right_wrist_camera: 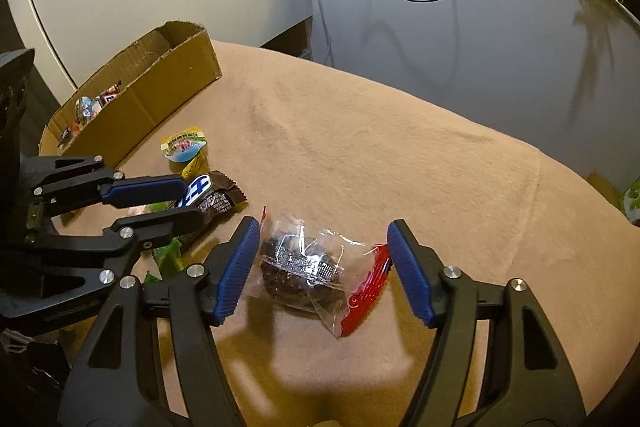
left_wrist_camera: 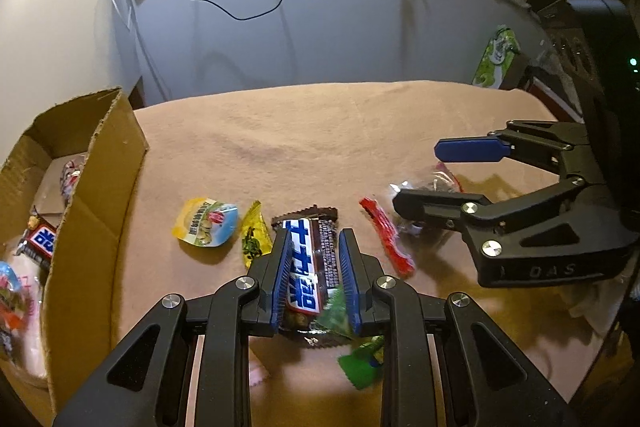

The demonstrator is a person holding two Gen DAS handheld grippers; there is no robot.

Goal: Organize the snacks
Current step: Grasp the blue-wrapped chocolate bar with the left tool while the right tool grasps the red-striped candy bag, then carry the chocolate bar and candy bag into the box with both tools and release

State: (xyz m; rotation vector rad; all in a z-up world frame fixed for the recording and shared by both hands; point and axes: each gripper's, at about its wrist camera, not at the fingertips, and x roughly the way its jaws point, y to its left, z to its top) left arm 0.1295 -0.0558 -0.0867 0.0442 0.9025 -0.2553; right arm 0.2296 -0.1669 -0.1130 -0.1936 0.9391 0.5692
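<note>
Left gripper (left_wrist_camera: 314,275) jaws clamped on brown-blue chocolate bar (left_wrist_camera: 308,267), long axis along fingers. Right gripper (right_wrist_camera: 320,267) jaws wide open, straddling clear-wrapped dark cake (right_wrist_camera: 302,267); brown cardboard box (left_wrist_camera: 96,187) at worktop left edge.

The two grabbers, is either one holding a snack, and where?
The left gripper pinches the brown chocolate bar across its middle, one pad on each long side. The right gripper is open around the clear-wrapped dark cake, holding nothing yet.

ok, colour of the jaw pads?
Blue, ribbed pads on black linkages; clearest in the right wrist view.
</note>
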